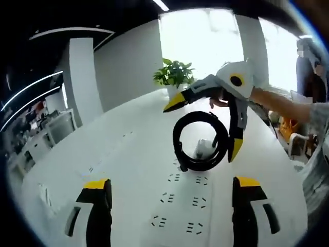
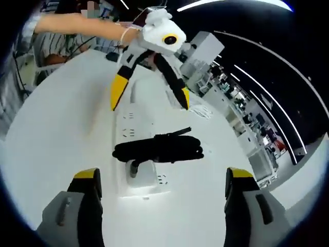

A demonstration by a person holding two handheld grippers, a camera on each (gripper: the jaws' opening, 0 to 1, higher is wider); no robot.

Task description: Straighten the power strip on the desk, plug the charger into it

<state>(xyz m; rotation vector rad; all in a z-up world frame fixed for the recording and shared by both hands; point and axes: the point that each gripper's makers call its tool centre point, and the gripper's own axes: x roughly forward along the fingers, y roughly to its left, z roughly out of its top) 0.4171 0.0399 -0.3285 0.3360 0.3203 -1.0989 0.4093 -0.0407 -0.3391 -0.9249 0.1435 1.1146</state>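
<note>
My left gripper (image 1: 169, 200) has its two yellow-tipped black jaws wide apart with nothing between them, poised above the long white power strip (image 1: 180, 206) that lies flat on the white desk (image 1: 118, 154); I count about seven socket groups on the stretch I can see from here. My right gripper (image 2: 160, 193) is likewise spread and empty, its jaws framing the near end of that one strip.

Across the strip lies a single coil of black cable (image 1: 201, 141) — round from the left gripper view, a flat dark bundle from the right gripper view. The white block-shaped charger (image 2: 142, 174) sits at the coil, on the strip, its cable running out of its top; I can't tell whether it is plugged in.

Each gripper shows in the other's view, jaws splayed just past the coil. Farther off: one green potted plant (image 1: 175, 73) by the bright window, and a seated person in a striped shirt (image 2: 51, 46).
</note>
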